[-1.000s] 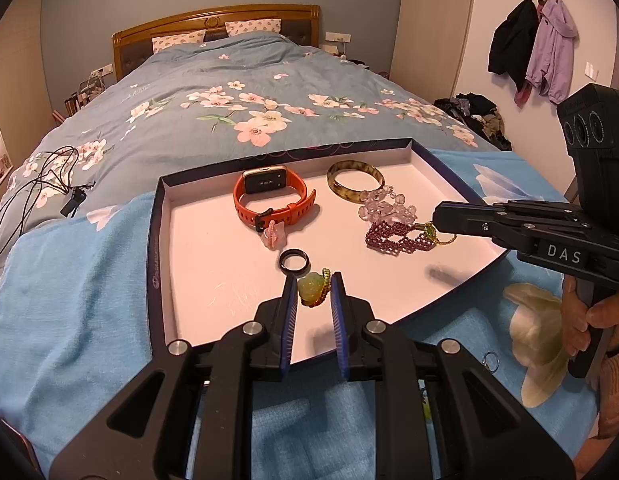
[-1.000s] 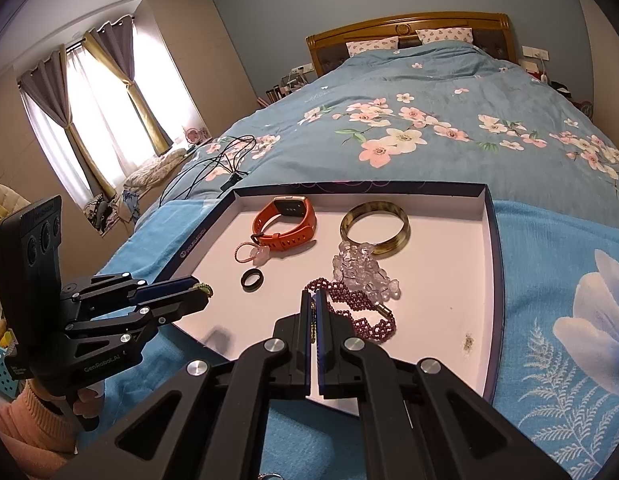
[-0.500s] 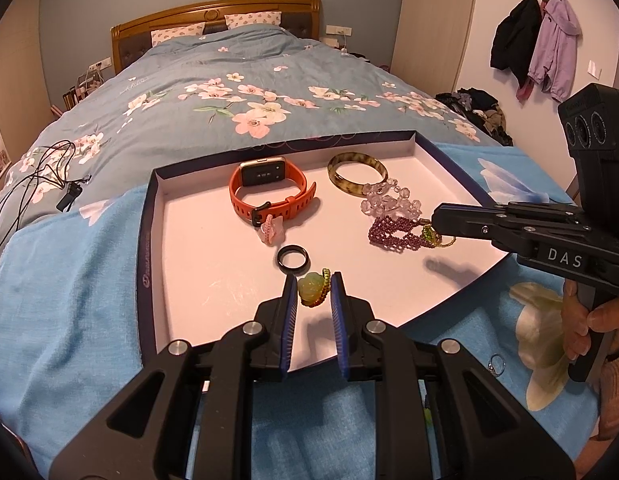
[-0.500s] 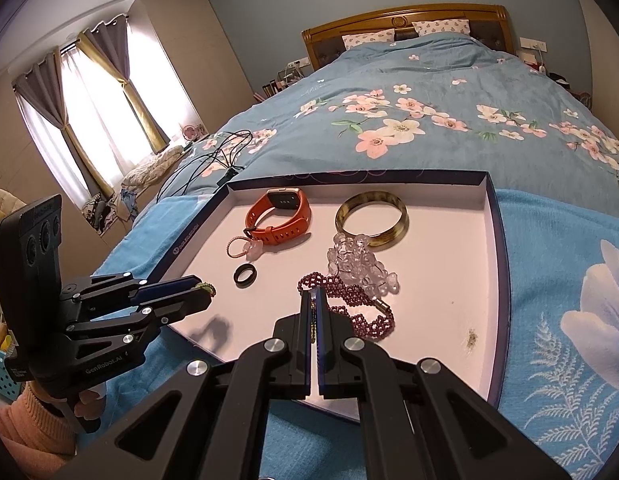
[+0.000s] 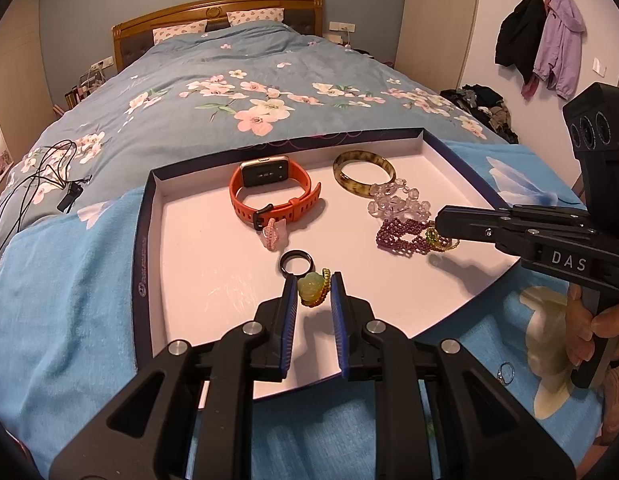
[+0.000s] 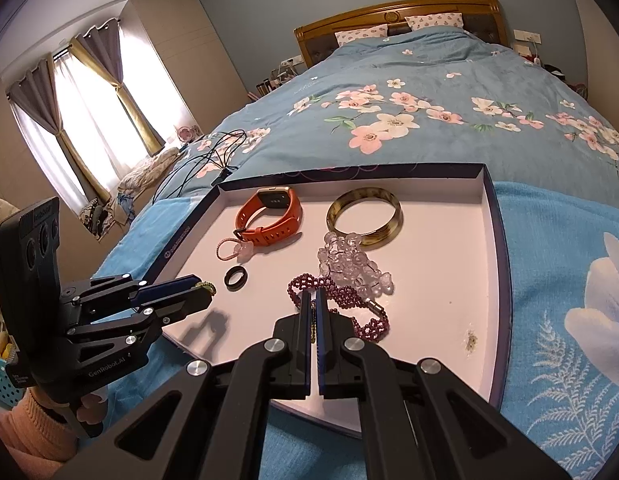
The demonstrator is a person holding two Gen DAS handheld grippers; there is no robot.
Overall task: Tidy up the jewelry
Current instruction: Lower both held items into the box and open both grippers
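A white tray with a dark rim (image 5: 143, 240) (image 6: 503, 260) lies on the bed. It holds an orange smartwatch (image 5: 275, 192) (image 6: 269, 216), an amber bangle (image 5: 363, 172) (image 6: 363, 218), a clear crystal bracelet (image 5: 397, 202) (image 6: 349, 266), a purple bead bracelet (image 5: 401, 236) (image 6: 349, 300), a black ring (image 5: 295, 262) (image 6: 235, 278) and a pink charm (image 5: 273, 236) (image 6: 237, 250). My left gripper (image 5: 313, 286) (image 6: 201, 286) hovers over the tray's near edge, shut on a green pendant (image 5: 312, 289). My right gripper (image 6: 313, 296) (image 5: 441, 222) is shut on a green-and-gold bead piece (image 5: 437, 240) above the purple bracelet.
The tray rests on a light blue flowered blanket (image 5: 61, 320). A small silver ring (image 5: 506, 372) lies on the blanket near a person's hand (image 5: 601, 328). Black cables (image 5: 37, 176) trail on the quilt to the left. A brown stain (image 6: 471, 340) marks the tray floor.
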